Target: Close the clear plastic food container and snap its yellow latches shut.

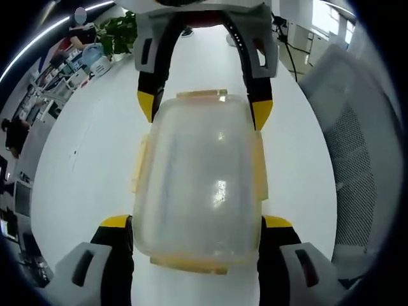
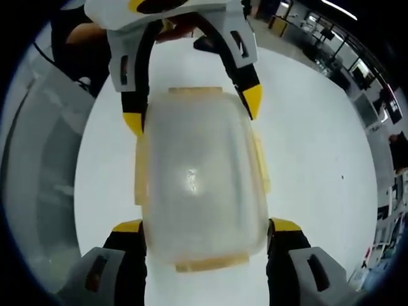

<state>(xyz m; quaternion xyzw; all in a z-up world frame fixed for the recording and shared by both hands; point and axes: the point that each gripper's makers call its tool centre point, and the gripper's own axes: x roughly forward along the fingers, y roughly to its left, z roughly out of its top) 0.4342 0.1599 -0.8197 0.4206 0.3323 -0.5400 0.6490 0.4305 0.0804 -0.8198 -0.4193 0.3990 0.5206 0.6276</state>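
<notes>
Lidded clear container [image 1: 197, 185] on white desk [image 1: 83, 159], left gripper [image 1: 196, 223] and right gripper [image 2: 207, 226] each spread wide, straddling opposite ends, gripping nothing; no readable text.

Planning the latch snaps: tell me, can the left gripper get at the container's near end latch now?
Probably yes: the left gripper straddles the container, and the near latch lies uncovered between its fingers.

Looking steeply down, close, from opposite ends at the same clear rectangular plastic container with yellow latches [image 1: 197, 185] [image 2: 199, 175] on the white table [image 1: 89, 166] [image 2: 312, 159].
</notes>
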